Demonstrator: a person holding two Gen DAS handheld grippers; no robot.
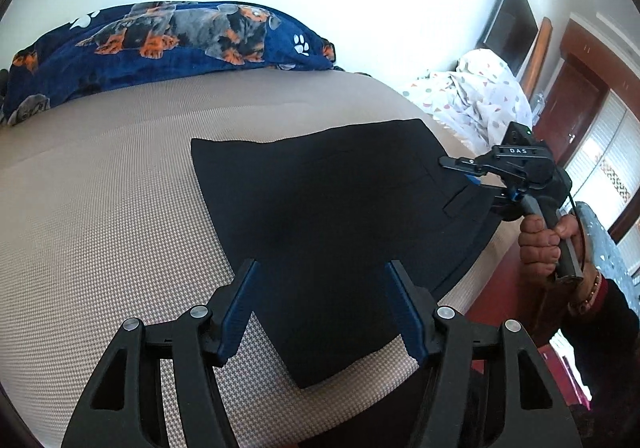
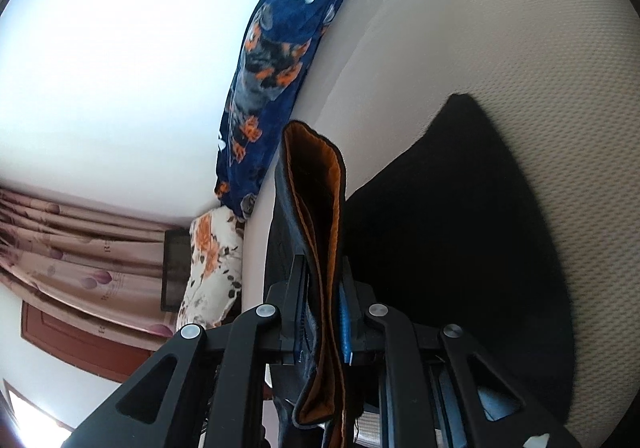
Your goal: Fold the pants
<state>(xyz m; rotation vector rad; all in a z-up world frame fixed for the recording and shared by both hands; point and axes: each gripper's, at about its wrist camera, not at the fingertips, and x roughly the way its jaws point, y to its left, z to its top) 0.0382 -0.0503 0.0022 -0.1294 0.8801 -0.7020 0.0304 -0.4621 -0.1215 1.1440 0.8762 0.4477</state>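
left wrist view shows the black pants (image 1: 320, 216) lying folded on the beige mattress (image 1: 100, 208), the left gripper (image 1: 322, 308) spread wide above their near edge while the right gripper (image 2: 325, 312) pinches the orange-lined waistband (image 2: 320, 208), likely lifting it for another fold.

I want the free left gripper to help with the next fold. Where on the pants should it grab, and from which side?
Probably the near corner of the black pants, approached low from the bed's front edge: the left gripper hangs open just above it, and the right gripper already pinches the waistband.
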